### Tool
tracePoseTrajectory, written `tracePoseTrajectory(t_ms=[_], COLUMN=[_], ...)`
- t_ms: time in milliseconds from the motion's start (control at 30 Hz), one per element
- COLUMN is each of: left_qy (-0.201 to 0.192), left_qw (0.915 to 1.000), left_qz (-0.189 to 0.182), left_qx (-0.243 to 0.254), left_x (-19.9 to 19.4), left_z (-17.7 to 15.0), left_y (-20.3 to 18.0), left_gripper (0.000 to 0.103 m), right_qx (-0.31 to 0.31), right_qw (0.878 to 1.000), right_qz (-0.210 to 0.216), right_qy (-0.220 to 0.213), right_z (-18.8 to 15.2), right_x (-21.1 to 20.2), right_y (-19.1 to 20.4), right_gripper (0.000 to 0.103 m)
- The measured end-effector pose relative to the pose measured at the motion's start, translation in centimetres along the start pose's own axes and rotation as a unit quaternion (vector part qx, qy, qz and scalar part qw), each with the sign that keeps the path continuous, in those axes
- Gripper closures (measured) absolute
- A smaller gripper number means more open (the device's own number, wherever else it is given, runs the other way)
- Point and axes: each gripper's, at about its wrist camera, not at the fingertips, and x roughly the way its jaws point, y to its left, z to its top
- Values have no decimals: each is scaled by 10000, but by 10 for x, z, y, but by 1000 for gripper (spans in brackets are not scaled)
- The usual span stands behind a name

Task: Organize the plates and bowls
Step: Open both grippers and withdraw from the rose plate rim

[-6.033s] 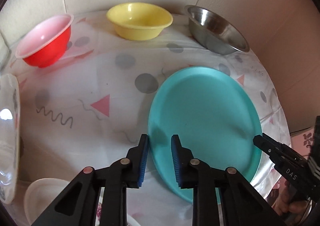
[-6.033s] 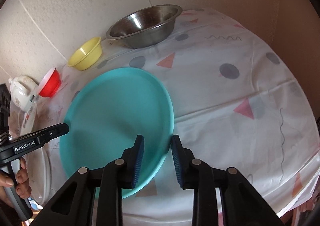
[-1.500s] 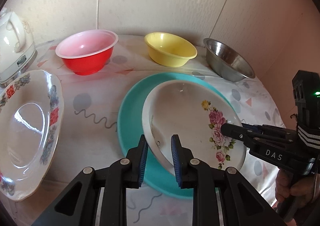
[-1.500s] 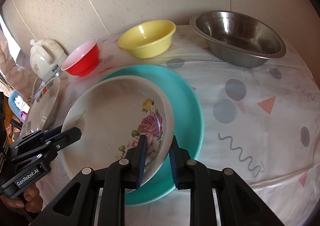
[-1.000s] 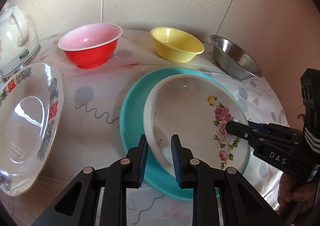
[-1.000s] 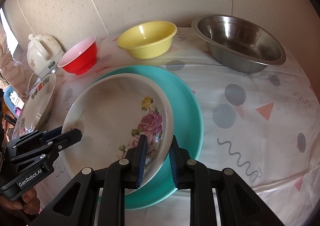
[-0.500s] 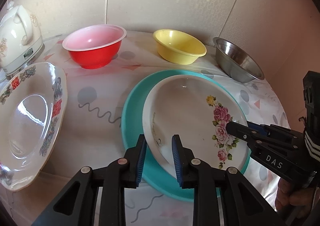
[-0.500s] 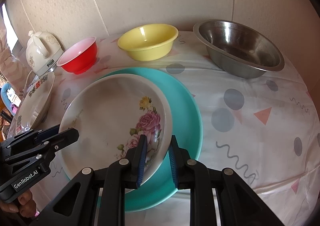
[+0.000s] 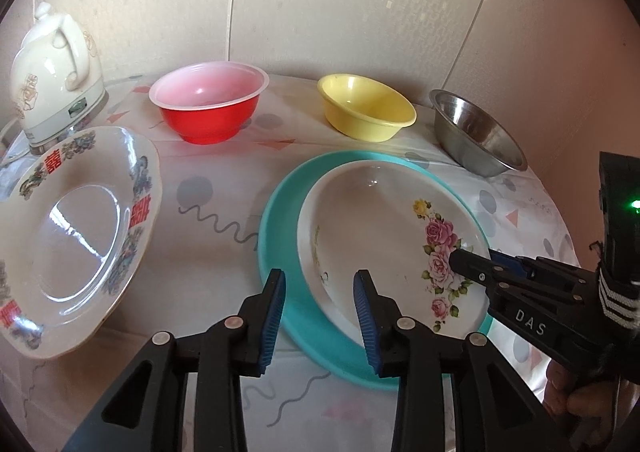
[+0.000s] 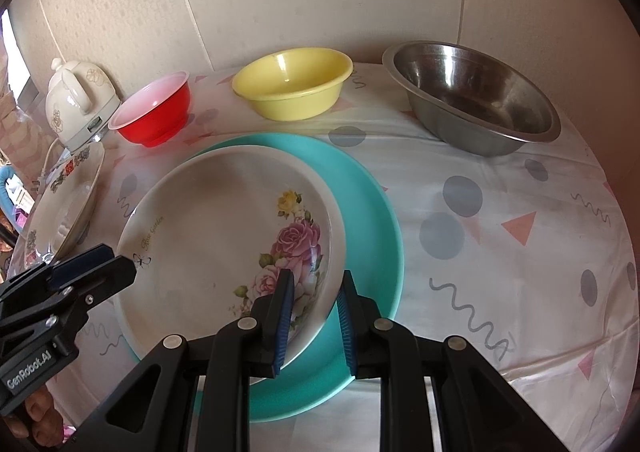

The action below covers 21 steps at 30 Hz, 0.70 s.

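We cannot see the part of the turquoise plate (image 10: 372, 212) that lies beneath the floral plate (image 10: 224, 220). Near the right claw (image 10: 314, 316), its blue pads hide the floral plate's rim, so we cannot tell whether they touch it. Left of the left claw (image 9: 320, 316), the patterned glass plate (image 9: 80, 228) runs off the frame. The hand (image 9: 580, 400) holding the right claw is cut off at the lower right edge.

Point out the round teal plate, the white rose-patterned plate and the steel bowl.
round teal plate (image 10: 372, 212), right wrist view, bare right rim
white rose-patterned plate (image 10: 208, 220), right wrist view, plain centre
steel bowl (image 10: 472, 92), right wrist view, inner wall
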Motion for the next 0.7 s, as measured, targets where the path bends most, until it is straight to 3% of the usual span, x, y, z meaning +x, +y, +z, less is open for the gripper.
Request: tracePoseTrajectory(t_ms=[700], left_qy=[-143], left_qw=[9999], left_qz=[-29], left_qx=[-87], left_x=[-36], left_z=[-18], left_y=[-2], left_gripper=[63], right_qx=[154], right_qw=[9999], right_qz=[3], right_qy=[30], right_z=[-5], right_x=[-11], right_y=[0], right_gripper=[76])
